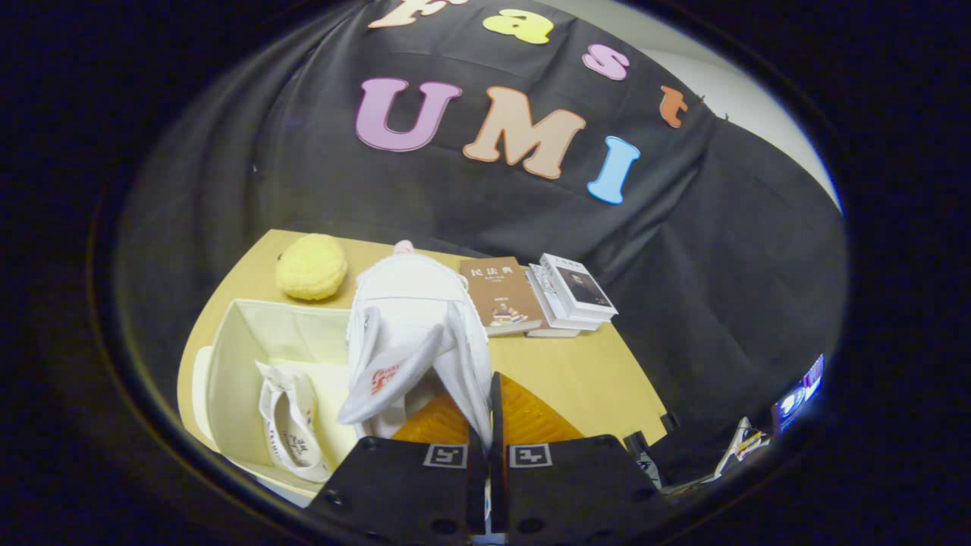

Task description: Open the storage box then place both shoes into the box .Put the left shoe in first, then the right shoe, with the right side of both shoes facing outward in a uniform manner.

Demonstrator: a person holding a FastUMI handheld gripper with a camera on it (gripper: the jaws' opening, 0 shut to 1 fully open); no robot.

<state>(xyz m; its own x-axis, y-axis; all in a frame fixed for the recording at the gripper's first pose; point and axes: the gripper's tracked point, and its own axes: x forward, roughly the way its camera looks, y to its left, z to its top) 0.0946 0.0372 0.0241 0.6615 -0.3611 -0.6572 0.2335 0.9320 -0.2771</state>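
The hand-held gripper (485,425) pinches the second white shoe (421,334) by its collar, over the open storage box's (227,356) right rim; next, lower it beside the first shoe (292,425).

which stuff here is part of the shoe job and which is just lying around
Job: open box; shoe in the box; second shoe, pinched between the shut fingers of the gripper.
Lying about: yellow plush; brown book; stack of books.

yellow knitted ball (312,266), stacked books (540,294), wooden table (584,379)
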